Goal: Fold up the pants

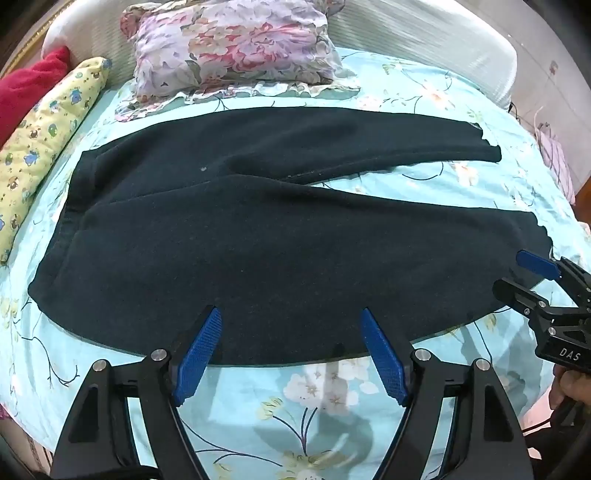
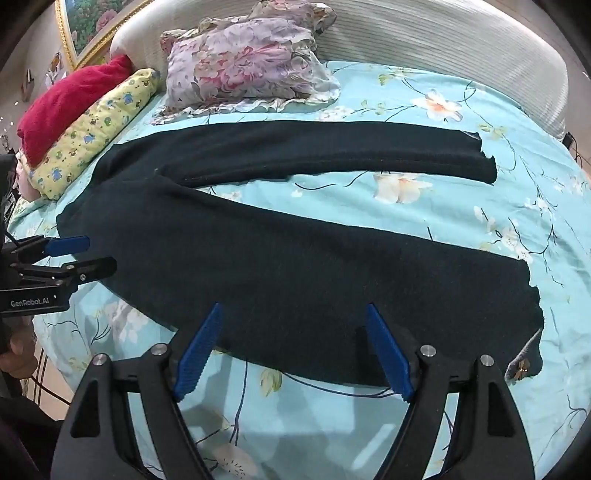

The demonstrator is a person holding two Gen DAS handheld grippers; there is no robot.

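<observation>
Left gripper (image 1: 291,354), at bottom centre of its own view, stands wide apart and empty over the near edge of the dark pants (image 1: 236,236); right gripper (image 2: 293,350) is likewise spread wide and holding nothing, low in its view above the nearer leg. The pants lie flat, long axis running left to right across both frames, waistband at left, two legs diverging toward cuffs at right. They rest on a turquoise floral bedsheet (image 2: 424,206), with a floral pillow (image 2: 247,62), yellow patterned cushion (image 2: 92,125) and red cushion (image 2: 70,99) at upper left beside a white ribbed headboard (image 2: 424,33).
</observation>
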